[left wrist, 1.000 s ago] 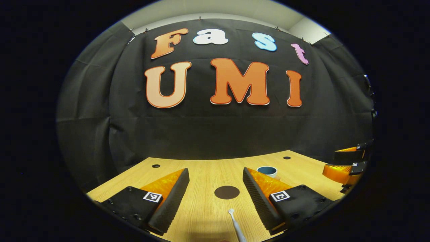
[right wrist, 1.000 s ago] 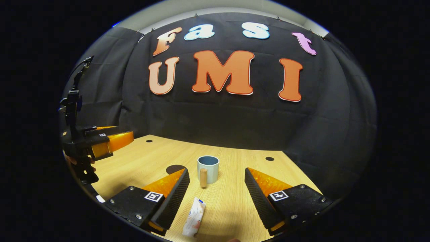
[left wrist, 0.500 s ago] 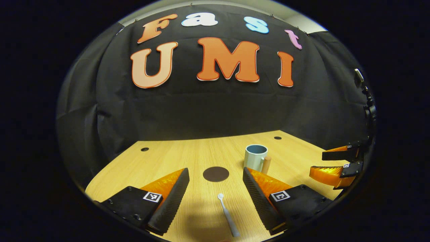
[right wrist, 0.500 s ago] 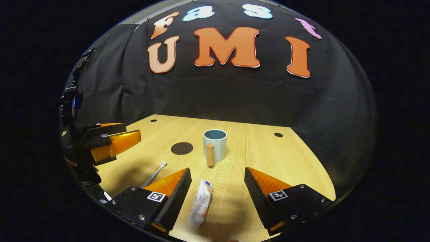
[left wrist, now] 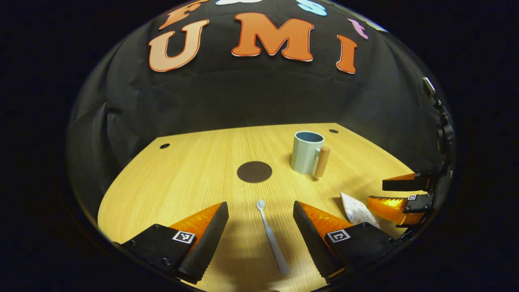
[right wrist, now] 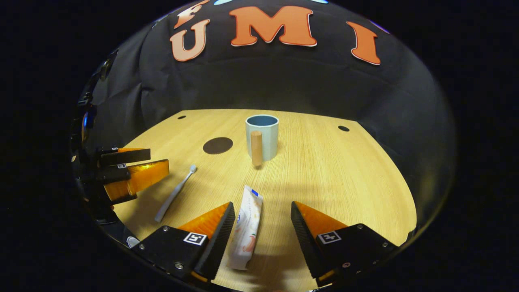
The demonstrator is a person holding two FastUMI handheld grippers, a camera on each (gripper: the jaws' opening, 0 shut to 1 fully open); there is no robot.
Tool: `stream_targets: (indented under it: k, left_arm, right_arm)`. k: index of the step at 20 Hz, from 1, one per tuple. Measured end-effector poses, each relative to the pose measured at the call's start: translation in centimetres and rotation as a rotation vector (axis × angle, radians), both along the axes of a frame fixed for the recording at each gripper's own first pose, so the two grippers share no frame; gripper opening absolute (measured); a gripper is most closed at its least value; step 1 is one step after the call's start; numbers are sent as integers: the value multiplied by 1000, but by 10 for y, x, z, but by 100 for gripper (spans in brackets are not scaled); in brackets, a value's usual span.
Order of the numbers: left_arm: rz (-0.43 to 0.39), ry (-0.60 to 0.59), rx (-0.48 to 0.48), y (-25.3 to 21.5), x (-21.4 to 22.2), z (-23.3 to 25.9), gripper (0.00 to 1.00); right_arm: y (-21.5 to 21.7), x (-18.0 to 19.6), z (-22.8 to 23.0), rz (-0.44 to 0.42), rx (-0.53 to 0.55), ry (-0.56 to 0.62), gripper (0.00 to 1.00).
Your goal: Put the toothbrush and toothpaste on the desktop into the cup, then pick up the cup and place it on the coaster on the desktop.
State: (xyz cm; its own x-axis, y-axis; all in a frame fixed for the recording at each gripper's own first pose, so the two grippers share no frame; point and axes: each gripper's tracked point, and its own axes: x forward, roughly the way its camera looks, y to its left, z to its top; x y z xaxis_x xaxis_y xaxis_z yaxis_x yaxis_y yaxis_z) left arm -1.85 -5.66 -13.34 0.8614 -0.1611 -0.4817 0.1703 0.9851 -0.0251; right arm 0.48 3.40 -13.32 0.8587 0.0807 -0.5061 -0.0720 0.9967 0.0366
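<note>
Toothbrush (left wrist: 271, 235) lies flat on the table (left wrist: 182, 174) between the spread fingers of the left hand-held gripper (left wrist: 259, 231), which grips nothing. Toothpaste (right wrist: 246, 227) lies between the wide-open fingers of the right hand-held gripper (right wrist: 261, 235), untouched and also empty. Farther back, the cup (right wrist: 262, 136) stands upright, with the dark round coaster (right wrist: 217, 145) just beside it.

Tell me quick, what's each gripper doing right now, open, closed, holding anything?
Left gripper: open, empty, the toothbrush lying on the desktop between its fingers.
Right gripper: open, empty, the toothpaste lying flat between its fingers.
</note>
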Motion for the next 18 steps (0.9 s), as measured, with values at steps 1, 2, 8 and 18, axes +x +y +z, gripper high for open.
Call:
stream_targets:
  k: [1,2,8,18]
  left_arm:
    - [-10,26,-4,-2,-4,-6,100]
    - [-15,51,-2,-3,-6,-12,99]
    - [-17,172,-5,2,-15,-23,90]
    - [38,279,-93,-7,-10,-51,30]
  right_arm:
    - [1,0,-3,-1,-5,15,79]
    - [2,0,-9,2,-8,31,77]
    - [13,1,-35,-4,21,129,69]
    - [35,11,-36,-4,135,183,20]
